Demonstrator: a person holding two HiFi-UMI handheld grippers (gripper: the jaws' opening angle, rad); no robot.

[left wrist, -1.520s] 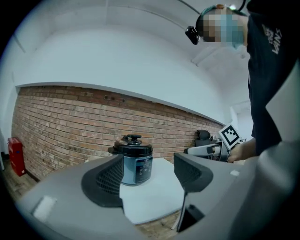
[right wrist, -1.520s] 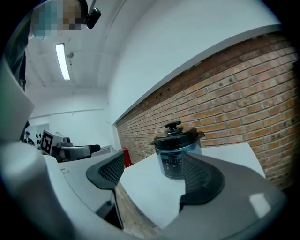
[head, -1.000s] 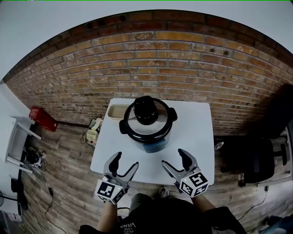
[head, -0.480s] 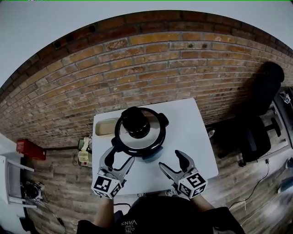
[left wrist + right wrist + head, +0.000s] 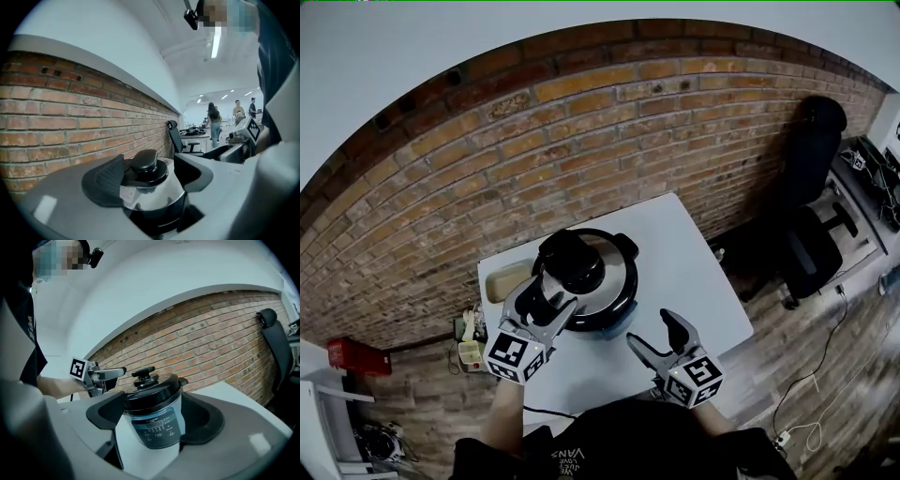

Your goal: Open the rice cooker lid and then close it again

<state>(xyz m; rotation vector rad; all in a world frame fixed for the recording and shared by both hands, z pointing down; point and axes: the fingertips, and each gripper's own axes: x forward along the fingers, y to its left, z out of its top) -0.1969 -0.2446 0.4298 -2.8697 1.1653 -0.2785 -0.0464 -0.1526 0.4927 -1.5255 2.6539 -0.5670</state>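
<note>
The rice cooker [image 5: 592, 281] stands on the white table [image 5: 694, 281], its steel lid [image 5: 609, 277] down and a black knob [image 5: 567, 261] on top. My left gripper [image 5: 549, 300] is open at the cooker's near left rim. In the left gripper view the knob [image 5: 144, 161] shows between the spread jaws of that gripper [image 5: 150, 177], just past their tips and untouched. My right gripper [image 5: 658, 336] hangs open over the table, short of the cooker. The right gripper view frames the cooker [image 5: 152, 416] and its blue control panel [image 5: 155, 427] ahead of the jaws, with the left gripper [image 5: 110, 374] beside the lid.
A beige tray [image 5: 502, 281] lies at the table's back left corner, behind the cooker. A brick wall [image 5: 581, 141] runs close behind the table. A black office chair [image 5: 811, 234] stands to the right. A power strip [image 5: 469, 345] lies on the wooden floor at the left.
My left gripper has moved forward from the table's front edge up to the cooker's lid. The right gripper has barely moved. The head view has swung to the right.
</note>
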